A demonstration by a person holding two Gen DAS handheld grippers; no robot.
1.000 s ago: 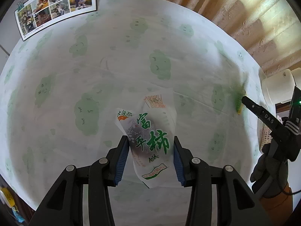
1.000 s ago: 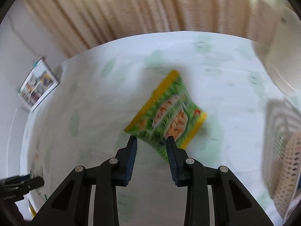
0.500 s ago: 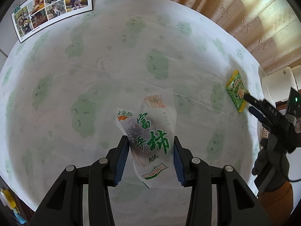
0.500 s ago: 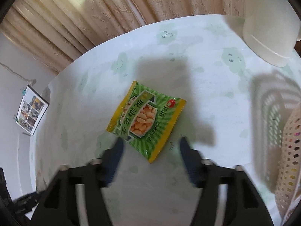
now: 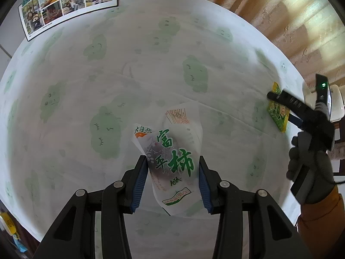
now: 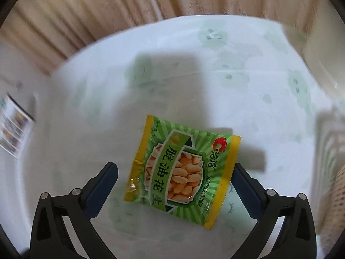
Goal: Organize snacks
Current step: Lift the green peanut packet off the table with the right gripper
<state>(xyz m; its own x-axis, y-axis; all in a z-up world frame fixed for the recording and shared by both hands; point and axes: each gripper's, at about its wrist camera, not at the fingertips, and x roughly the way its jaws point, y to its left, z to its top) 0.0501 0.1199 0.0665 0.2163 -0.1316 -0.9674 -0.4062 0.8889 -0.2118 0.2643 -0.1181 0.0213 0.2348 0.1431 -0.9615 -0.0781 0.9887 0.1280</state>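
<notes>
**Right jaws swing wide over the peanut packet while the left keeps its bag**

The change is all on the right side. A second ago the right gripper (image 6: 175, 172) had its jaws nearly together, with the green peanut packet (image 6: 183, 170) lying ahead of the tips. Now the jaws are opening to their widest, and the packet lies flat on the desk (image 6: 248, 82) between them. Its yellow left edge sits a little inside the left jaw, with a clear gap. Its right edge sits just beside the right jaw, and whether they touch I cannot tell. Neither pad presses on it, so the packet is straddled, not held. The packet also looks larger and nearer in the right wrist view than it did half a second ago, so the gripper has come down toward it.

The left side has not changed. The left gripper (image 5: 173, 178) has its jaws clenched on the white persimmon bag (image 5: 170, 161), with the blue pads against both side edges. The bag's top pokes out ahead of the tips above the cloth-covered desk. From the left wrist view, the right gripper (image 5: 280, 105) shows at the far right, over the green packet (image 5: 278, 113), carried by a gloved hand (image 5: 310, 172).

For the task, this looks like the start of a second pick. One snack is already in hand. The other is lined up for a close, probably bound for the perforated basket (image 6: 336, 185) at the right edge.
</notes>
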